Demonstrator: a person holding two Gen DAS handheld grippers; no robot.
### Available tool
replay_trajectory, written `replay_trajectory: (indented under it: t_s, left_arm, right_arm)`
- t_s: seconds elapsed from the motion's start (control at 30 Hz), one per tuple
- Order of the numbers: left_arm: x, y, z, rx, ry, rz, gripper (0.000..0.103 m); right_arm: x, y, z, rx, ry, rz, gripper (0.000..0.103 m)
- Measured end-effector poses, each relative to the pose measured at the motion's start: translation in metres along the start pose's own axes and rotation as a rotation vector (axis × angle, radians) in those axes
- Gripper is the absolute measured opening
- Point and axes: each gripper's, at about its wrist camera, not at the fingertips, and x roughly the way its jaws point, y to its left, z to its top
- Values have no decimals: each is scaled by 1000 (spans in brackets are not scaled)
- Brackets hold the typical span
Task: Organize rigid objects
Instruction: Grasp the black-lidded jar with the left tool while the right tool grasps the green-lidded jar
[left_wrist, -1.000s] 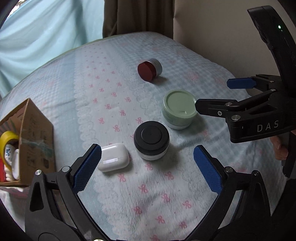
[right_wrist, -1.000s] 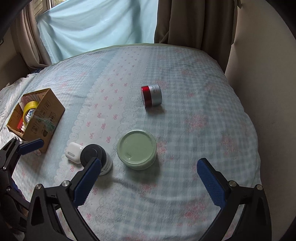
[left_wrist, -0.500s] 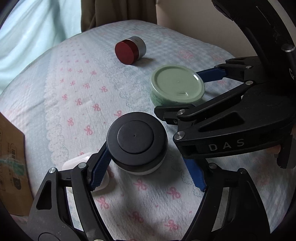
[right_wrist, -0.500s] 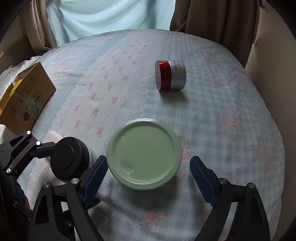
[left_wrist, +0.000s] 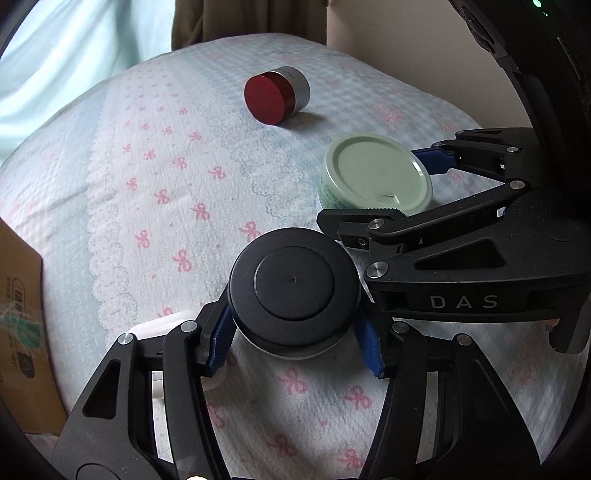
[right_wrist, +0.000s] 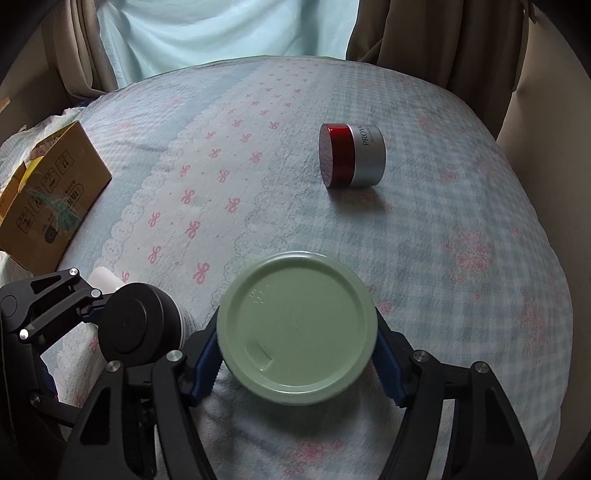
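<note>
Left gripper (left_wrist: 295, 336): jaws just closing, pads against round black-lidded white jar (left_wrist: 293, 286) on bow-print bedspread (left_wrist: 155, 184).
Right gripper (right_wrist: 297, 365): jaws just closing, clamping round pale-green-lidded jar (right_wrist: 297, 326).
Likely destination: brown cardboard box (right_wrist: 51, 195).

bed (right_wrist: 461, 206): covered by bow-print quilt | laid on it: black-lidded jar (left_wrist: 293, 291); green-lidded jar (right_wrist: 297, 326); red-and-silver jar (right_wrist: 352, 155); white case (left_wrist: 162, 326); cardboard box (right_wrist: 51, 199)

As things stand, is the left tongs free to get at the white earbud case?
Probably not: the left tongs are closed on the black-lidded jar, and the white earbud case lies partly under their left arm.
</note>
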Motion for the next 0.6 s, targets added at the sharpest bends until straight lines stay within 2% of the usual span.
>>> replay_trajectory:
  t_s: [0.3, 0.47, 0.6]
  left_arm:
    - [-20, 3, -1, -26, -11, 12, 53]
    - [-53, 5, 4, -53, -33, 33, 53]
    - [-96, 8, 11, -90, -63, 43, 53]
  right_arm:
    - [-15, 0, 3, 34, 1, 11, 66]
    - [-50, 0, 11, 75, -30, 18, 66]
    - [-92, 7, 24, 80, -53, 10, 66]
